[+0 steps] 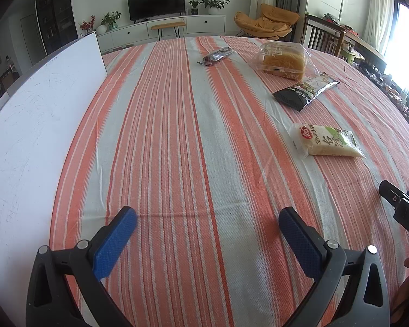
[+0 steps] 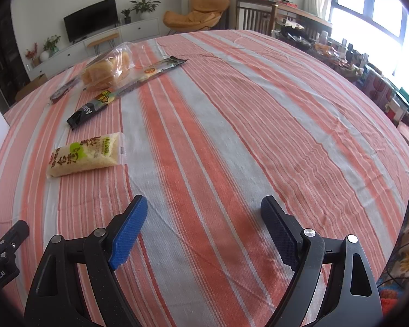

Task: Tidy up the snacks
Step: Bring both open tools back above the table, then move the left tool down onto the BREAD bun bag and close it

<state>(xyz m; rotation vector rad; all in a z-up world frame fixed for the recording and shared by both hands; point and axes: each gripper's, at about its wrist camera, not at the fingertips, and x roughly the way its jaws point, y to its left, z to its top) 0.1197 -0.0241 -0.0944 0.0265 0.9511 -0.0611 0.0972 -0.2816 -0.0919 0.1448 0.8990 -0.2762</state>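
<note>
Several snacks lie on the striped tablecloth (image 1: 177, 141). A rice cracker pack (image 1: 327, 143) lies nearest, also in the right wrist view (image 2: 87, 154). A long black snack pack (image 1: 305, 91) (image 2: 122, 90) lies beyond it. A bagged bread loaf (image 1: 283, 60) (image 2: 106, 70) sits farther back. A small dark wrapper (image 1: 216, 55) (image 2: 62, 91) lies at the far side. My left gripper (image 1: 207, 223) is open and empty above the cloth. My right gripper (image 2: 204, 214) is open and empty, right of the cracker pack.
A white board (image 1: 32, 125) lies along the table's left side. Wooden chairs (image 2: 256, 16) and a cluttered sideboard (image 2: 368, 65) stand at the right. A TV unit (image 1: 161, 26) and an orange armchair (image 1: 267, 21) stand beyond the table.
</note>
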